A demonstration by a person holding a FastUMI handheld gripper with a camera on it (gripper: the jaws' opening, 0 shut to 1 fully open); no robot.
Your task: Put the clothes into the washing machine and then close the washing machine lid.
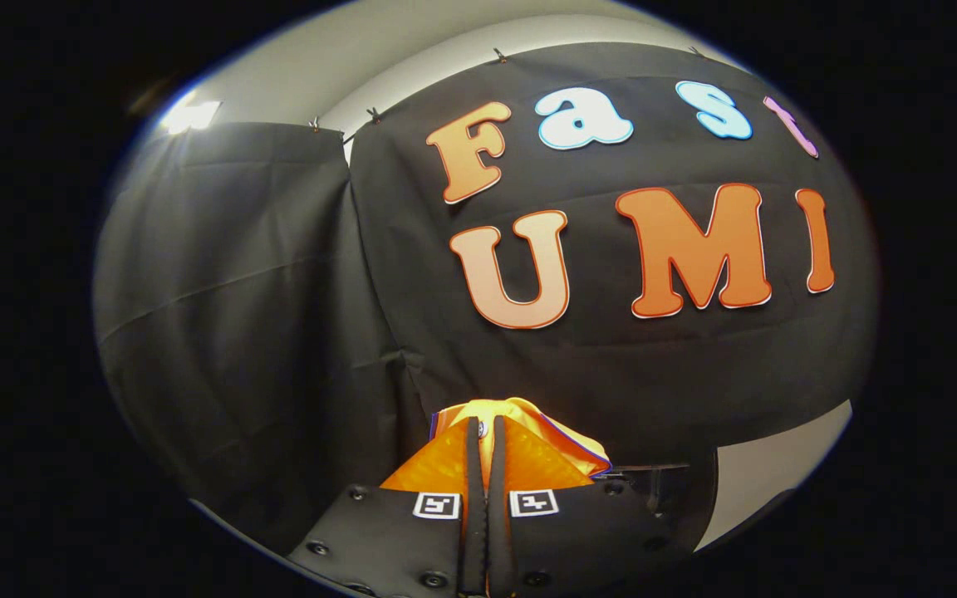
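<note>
The tool (485, 432) is clenched on one yellow-orange cloth (528, 415), pinched between its two fingers and bunched just beyond their tips, raised against the booth wall; judging by that, the carry step is in hand; next, find the washer and lower it in.

Gripper (485, 453): fingers pressed near together on garment (557, 436), thin cloth, slight sheen, smooth, bunched in soft folds, darker piping at hem. Finger bodies: matt moulded plastic, recessed screws; square paper-like printed tags (436, 505) on each. Booth wall (238, 291): matt woven cloth, creased, hung by small metal clips (313, 124). Ceiling (345, 50): smooth, matt painted.
</note>
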